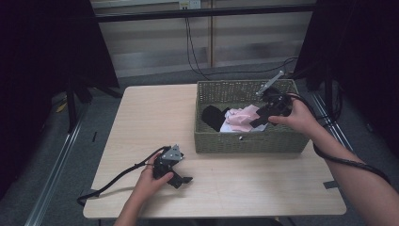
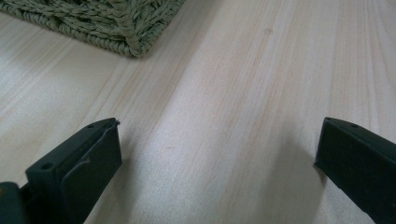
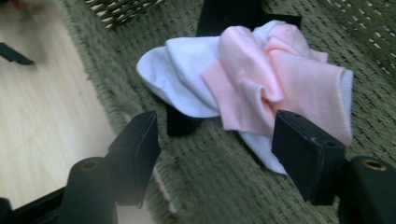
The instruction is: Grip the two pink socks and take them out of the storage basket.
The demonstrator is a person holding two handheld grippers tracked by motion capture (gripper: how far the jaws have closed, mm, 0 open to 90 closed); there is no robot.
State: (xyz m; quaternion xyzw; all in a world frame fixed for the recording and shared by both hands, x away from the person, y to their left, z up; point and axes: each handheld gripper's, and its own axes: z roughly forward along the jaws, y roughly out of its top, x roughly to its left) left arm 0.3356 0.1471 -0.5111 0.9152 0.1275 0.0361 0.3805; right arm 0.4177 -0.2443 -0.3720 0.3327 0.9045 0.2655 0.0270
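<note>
1. Two grippers in play. Left gripper sits low on the bench, near its front edge, held in the person's left hand.
2. Left gripper jaws stand wide apart — bare wood between them, nothing gripped. A corner of the basket shows just ahead in the left gripper view.
3. Right gripper is over the woven green basket, held in the right hand and angled down into the right half of the interior.
4. Right gripper jaws are open, not pressing on anything. In the right gripper view they hang above the basket floor with the clothes just beyond the tips.
5. Contents of the basket: a pink cloth bunched on top of a white cloth, both lying on a black cloth that pokes out behind and below them.
6. From the high view, the pile sits mid-basket — black piece to the left, pink and white to the right, next to the right gripper.
7. Basket stands on the right rear part of the bench, well apart from the left gripper.
8. A cable trails from the left gripper off the front left corner.
</note>
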